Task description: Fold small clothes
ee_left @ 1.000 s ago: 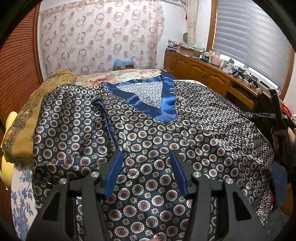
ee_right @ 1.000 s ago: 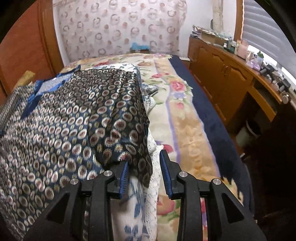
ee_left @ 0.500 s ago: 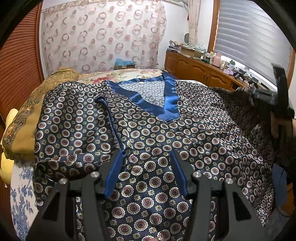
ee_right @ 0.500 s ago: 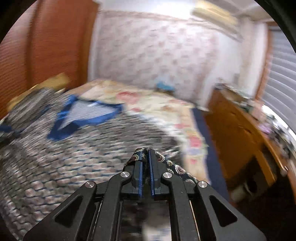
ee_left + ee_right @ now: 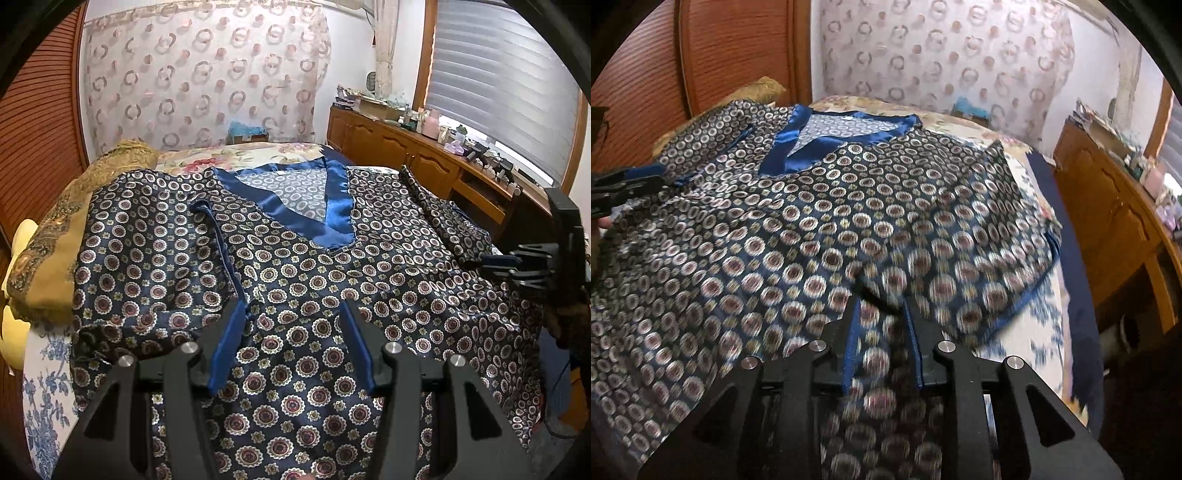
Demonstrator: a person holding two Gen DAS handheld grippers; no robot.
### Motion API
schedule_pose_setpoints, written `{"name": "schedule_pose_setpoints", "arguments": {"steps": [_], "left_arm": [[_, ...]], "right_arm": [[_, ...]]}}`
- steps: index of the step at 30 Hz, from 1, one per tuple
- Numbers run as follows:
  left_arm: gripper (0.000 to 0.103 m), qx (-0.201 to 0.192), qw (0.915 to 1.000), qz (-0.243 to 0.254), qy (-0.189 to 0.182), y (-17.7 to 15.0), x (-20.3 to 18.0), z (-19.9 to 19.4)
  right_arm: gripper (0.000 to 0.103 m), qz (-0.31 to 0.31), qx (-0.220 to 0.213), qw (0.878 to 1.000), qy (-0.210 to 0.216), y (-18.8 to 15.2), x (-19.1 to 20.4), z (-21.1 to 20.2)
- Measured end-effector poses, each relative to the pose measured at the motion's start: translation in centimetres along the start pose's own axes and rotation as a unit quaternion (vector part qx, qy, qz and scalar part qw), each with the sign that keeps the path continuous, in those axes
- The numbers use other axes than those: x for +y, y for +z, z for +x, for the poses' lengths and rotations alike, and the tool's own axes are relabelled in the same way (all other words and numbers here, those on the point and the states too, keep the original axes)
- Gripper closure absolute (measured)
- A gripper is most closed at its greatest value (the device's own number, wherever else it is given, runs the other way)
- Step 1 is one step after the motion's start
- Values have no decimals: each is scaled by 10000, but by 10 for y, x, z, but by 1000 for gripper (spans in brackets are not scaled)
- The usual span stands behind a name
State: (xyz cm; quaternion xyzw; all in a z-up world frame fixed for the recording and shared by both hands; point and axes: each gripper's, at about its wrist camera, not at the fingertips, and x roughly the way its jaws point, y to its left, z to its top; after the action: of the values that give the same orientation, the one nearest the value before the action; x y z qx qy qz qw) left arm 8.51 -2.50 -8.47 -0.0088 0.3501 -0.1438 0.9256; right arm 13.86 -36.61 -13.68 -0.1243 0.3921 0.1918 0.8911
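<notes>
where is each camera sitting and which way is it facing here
Left wrist: sits on the left gripper, looking down over the dark blue satin top with ring pattern toward the curtained wall; its own open fingers show, and the right gripper at the right edge.
Right wrist: sits on the right gripper, looking across the same top from its right side; its own fingers show, left gripper at left.
Shared: the top, its blue V-neck, floral bedspread.

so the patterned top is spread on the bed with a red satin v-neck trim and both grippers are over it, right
Nearly. The V-neck trim is blue satin, not red, as the left wrist view shows. The rest holds: the patterned top is spread on the bed, with the left gripper and right gripper over it.
</notes>
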Motion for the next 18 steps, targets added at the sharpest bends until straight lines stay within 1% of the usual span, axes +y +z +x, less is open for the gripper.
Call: {"name": "schedule_pose_setpoints", "arguments": {"steps": [4,6,8,12,14,18], "left_arm": [[51,-31,10000,-1,-2,1,-1,-2],[51,-43,10000,-1,-9,1,-1,-3],[51,-54,10000,11,-19,2,-3,-3],[51,-58,10000,38,-29,2,-5,-3],[51,-56,10000,40,-31,1,-6,-3],[51,-47,10000,29,-23,1,-5,-3]], "right_arm": [[79,239,-195,9994,-163,-6,-15,-23],[77,331,-321,9985,-302,-3,-26,-32],[72,436,-419,9969,-498,2,-40,-37],[68,725,-419,9938,-733,17,-72,-25],[68,923,-346,9924,-733,25,-89,-9],[68,1339,-47,9885,-696,36,-123,27]]}}
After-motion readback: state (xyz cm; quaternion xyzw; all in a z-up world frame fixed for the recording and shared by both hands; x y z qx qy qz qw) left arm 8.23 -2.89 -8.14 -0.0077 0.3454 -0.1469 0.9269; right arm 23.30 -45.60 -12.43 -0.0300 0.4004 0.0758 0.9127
